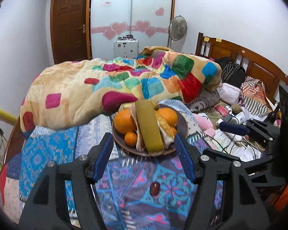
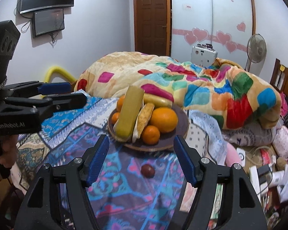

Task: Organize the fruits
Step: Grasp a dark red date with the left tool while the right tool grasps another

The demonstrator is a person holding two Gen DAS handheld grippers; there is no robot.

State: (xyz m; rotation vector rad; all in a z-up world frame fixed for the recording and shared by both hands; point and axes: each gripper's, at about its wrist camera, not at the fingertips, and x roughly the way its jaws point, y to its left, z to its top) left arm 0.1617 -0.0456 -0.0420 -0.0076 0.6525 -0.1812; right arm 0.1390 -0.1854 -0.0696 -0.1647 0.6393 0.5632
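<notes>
On the bed, over a patterned blue and purple cloth [image 1: 48, 153], sits a dark round plate [image 2: 174, 136] piled with fruit. Two large oranges show on it, one on each side [image 1: 124, 121] [image 1: 168, 116], with a smaller orange [image 1: 131, 139] at the near left rim. Between them a long yellow-green block [image 1: 148, 128] leans up against the pile, and a pale, crumbly-looking wrapped piece [image 2: 144, 117] lies just beside it; what either one is I cannot tell. A small dark red fruit [image 2: 147, 170] lies alone on the cloth, off the plate and nearer than its front rim. Both grippers hang above the cloth on the near side of the plate. The left gripper [image 1: 144, 160] has its blue-padded fingers [image 1: 103, 158] spread wide apart with nothing between them, and the red fruit shows on the cloth below the gap. The right gripper [image 2: 142, 162] is likewise spread wide and holds nothing, and the red fruit lies in the gap between its fingers as seen from its camera. Behind the plate a thick blanket [image 1: 124, 80] with bright coloured squares is heaped up, touching or nearly touching the plate's far edge. To the right, bags, cables and small clutter [image 1: 236, 118] cover the mattress before a wooden headboard [image 1: 249, 63]. Farther back stand a brown door [image 2: 150, 17], a wardrobe with pink hearts [image 1: 132, 9] and a fan [image 1: 177, 26].
</notes>
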